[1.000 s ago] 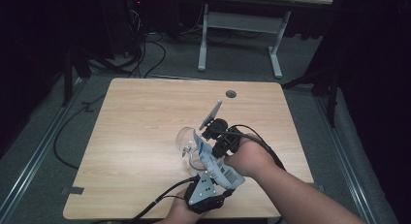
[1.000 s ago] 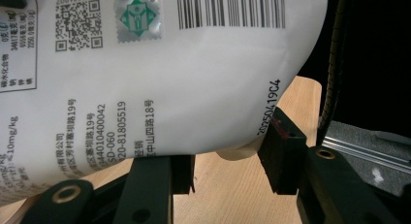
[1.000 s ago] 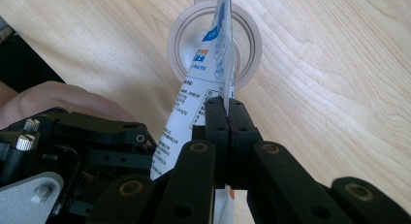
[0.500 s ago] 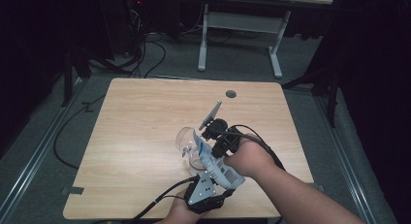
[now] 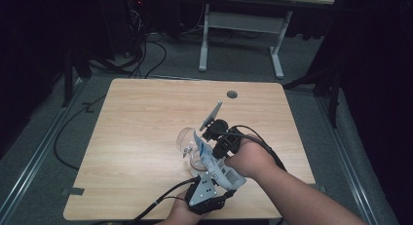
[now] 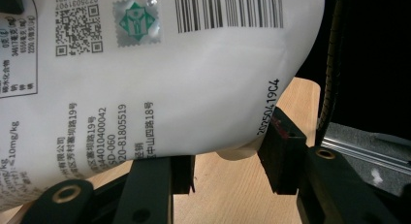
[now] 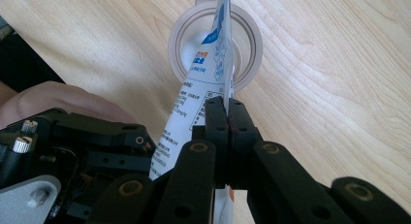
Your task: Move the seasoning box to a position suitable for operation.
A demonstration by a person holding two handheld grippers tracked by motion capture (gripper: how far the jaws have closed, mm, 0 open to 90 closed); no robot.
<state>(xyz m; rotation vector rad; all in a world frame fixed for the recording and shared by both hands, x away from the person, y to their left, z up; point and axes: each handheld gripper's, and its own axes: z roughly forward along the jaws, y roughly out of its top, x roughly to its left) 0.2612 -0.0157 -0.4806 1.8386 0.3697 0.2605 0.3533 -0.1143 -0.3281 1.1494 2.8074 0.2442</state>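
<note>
Right tool (image 7: 226, 118) had its two black jaws pressed flat on the upper edge of a white printed pouch (image 7: 203, 78), the thin film pinched between the pads. Left tool (image 6: 228, 173) gripped the same pouch lower down: the bulging bottom of the bag sat between its jaws, one pad against the printed side and the other against the curved edge, the jaws standing about half apart.

Just beyond the pouch a clear glass jar (image 5: 187, 146) stood on the surface, and in the right tool's view the top of the pouch hung over the jar's round mouth (image 7: 215, 44), tilted toward it.

From the jar outward, the pale wooden surface (image 5: 136, 132) lay bare, with a small round cable hole (image 5: 232, 94) well beyond the jar near the far edge. Grey carpet surrounded the surface, black cables (image 5: 146, 54) ran on the floor past its far left corner, and the white legs of a second desk (image 5: 241, 30) stood further back in the dark room.

Both forearms came in from the near edge. The right hand (image 5: 251, 159) reached in on the right of the jar; the left hand (image 5: 182, 215) sat just nearer than the jar, at the surface's near edge.
</note>
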